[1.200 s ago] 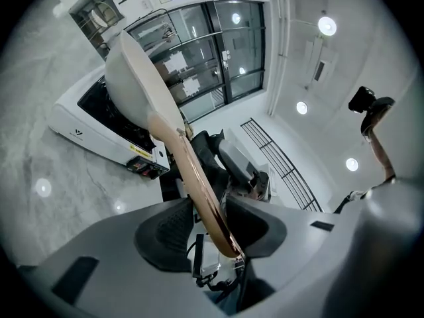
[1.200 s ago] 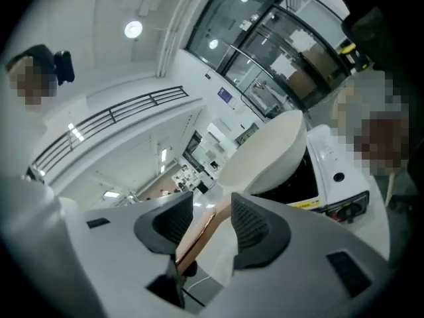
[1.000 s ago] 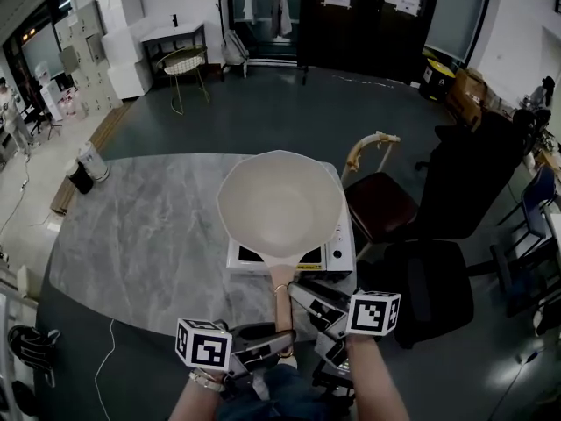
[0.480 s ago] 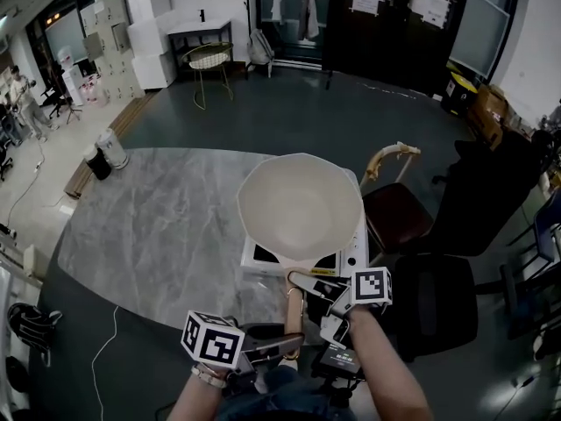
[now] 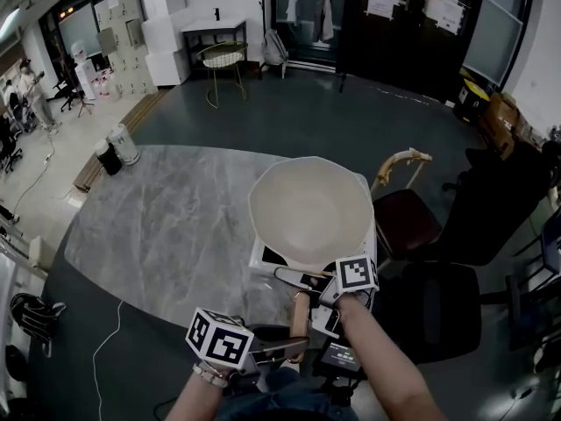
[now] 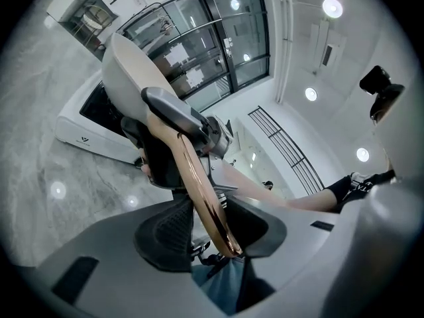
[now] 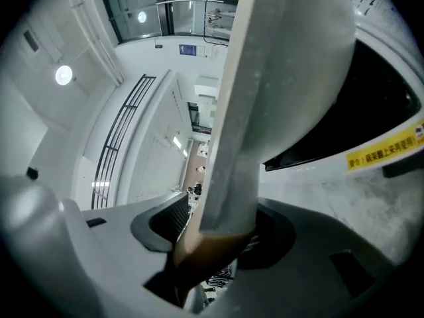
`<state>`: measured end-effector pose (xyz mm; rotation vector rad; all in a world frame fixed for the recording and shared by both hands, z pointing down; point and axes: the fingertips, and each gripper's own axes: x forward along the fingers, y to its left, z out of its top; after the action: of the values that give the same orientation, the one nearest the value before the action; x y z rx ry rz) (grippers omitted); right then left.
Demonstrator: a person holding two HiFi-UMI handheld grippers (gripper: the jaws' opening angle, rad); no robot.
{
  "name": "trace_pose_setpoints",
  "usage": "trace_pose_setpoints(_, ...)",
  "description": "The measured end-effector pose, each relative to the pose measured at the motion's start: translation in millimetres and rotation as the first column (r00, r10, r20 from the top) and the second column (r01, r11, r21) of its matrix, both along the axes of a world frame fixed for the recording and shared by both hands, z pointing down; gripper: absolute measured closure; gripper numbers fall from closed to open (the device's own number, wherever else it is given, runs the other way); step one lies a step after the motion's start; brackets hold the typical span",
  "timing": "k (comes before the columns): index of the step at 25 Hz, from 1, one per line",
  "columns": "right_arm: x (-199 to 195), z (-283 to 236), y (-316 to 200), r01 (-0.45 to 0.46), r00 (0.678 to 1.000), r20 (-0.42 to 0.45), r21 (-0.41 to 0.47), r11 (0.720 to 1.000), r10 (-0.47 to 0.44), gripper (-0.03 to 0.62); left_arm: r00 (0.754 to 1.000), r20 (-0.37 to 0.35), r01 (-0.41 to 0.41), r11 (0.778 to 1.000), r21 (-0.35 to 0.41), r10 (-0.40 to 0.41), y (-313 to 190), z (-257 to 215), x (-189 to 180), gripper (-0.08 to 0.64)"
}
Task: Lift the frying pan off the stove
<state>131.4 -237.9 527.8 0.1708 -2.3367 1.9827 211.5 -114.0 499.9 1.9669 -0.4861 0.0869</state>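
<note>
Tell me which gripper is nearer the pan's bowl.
Right. The right gripper straddles the handle where it meets the bowl, and its fingers have just been closing in. The left gripper holds the handle's far end.

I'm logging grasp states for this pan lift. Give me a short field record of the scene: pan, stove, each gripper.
pan: cream frying pan, empty, over the stove
stove: white body, black top, on the grey marble table
left gripper: fingers shut on the tail end of the handle
right gripper: fingers astride the handle near the bowl, just been closing, not clearly pressing
progress: pan not visibly lifted
</note>
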Motion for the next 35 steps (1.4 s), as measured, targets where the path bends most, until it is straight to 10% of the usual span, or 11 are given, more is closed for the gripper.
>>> trace_pose_setpoints(35, -26, -75, -30, -0.133, 0.989, -0.04, 0.213, 0.968, 0.145, 0.36, 0.985, -0.051, -0.156, 0.976, 0.152, 0.165, -12, -64, -55, 0.391)
